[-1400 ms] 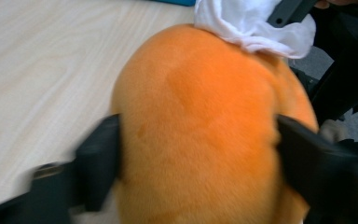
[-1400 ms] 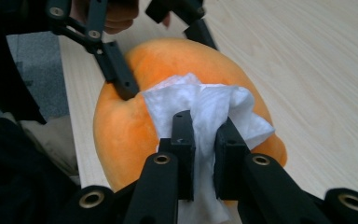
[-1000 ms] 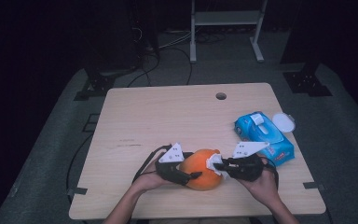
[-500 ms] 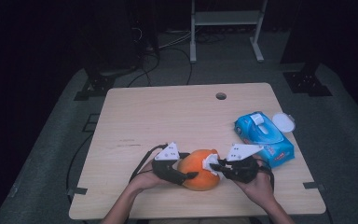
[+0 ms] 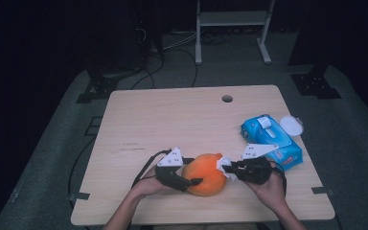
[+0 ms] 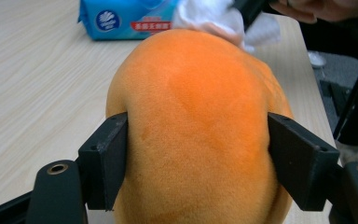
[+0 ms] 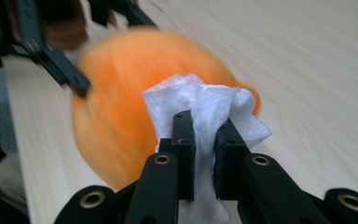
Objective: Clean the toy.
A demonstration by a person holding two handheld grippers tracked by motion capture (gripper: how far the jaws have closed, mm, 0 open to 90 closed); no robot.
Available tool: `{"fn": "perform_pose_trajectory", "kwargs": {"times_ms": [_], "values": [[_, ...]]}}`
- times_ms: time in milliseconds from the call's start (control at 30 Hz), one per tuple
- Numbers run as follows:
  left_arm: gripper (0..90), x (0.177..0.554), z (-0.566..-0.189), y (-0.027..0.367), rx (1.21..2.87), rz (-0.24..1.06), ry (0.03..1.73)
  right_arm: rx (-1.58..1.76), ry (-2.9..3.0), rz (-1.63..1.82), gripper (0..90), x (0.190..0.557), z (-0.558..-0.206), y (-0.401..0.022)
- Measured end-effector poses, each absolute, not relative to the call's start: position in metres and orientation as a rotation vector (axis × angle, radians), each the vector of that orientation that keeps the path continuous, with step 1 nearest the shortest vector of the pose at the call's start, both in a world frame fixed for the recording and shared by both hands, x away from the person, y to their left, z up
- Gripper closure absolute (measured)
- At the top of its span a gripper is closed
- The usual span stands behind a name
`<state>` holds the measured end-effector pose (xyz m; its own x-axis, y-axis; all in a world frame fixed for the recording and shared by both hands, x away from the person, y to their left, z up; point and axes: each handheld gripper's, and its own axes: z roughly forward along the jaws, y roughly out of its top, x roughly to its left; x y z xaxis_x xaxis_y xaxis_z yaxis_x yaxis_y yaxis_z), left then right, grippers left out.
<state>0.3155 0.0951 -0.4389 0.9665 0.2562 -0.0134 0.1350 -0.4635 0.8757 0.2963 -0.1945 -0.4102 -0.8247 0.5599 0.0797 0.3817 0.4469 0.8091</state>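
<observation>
An orange plush ball lies near the table's front edge. My left gripper is shut on it from the left. In the left gripper view both black fingers press into the sides of the ball. My right gripper comes from the right, shut on a crumpled white tissue that touches the ball's right side. In the right gripper view the jaws pinch the tissue against the blurred orange ball.
A blue pack of tissues lies on the wooden table just behind my right hand, with a round white lid at the table's right edge. A cable hole sits at the back. Dark floor and stands surround the table.
The right gripper with the tissue has shifted slightly against the ball, left and then back. The left gripper and the ball have stayed almost in place.
</observation>
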Motion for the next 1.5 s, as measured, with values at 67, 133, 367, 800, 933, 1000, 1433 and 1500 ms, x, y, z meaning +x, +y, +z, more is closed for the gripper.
{"fn": "perform_pose_trajectory", "kwargs": {"times_ms": [67, 133, 367, 800, 933, 1000, 1433, 1500], "values": [[26.5, 0.313, -0.438, 0.094, 2.068, 0.158, 0.251, 0.798, 2.482, 1.356, 80.2, 0.294, -0.405, -0.191], [26.5, 0.314, -0.438, 0.095, 2.069, 0.152, 0.253, 0.780, 2.482, 1.350, 80.2, 0.294, -0.405, -0.189], [26.5, 0.315, -0.440, 0.099, 2.063, 0.145, 0.253, 0.919, 2.507, 1.301, 80.2, 0.306, -0.422, -0.207], [22.7, 0.304, -0.429, 0.078, 2.102, 0.191, 0.176, 0.739, 2.486, 1.320, 80.3, 0.286, -0.395, -0.187], [12.2, 0.313, -0.428, 0.085, 2.040, 0.121, 0.286, 0.743, 2.506, 1.317, 80.4, 0.287, -0.400, -0.192], [10.4, 0.318, -0.432, 0.086, 2.038, 0.074, 0.351, 0.754, 2.508, 1.299, 80.4, 0.288, -0.401, -0.197], [20.1, 0.302, -0.423, 0.073, 2.091, 0.088, 0.291, 0.583, 2.527, 1.235, 80.1, 0.267, -0.386, -0.180], [16.3, 0.307, -0.425, 0.075, 2.058, 0.040, 0.341, 0.577, 2.543, 1.249, 80.2, 0.265, -0.387, -0.186]]}}
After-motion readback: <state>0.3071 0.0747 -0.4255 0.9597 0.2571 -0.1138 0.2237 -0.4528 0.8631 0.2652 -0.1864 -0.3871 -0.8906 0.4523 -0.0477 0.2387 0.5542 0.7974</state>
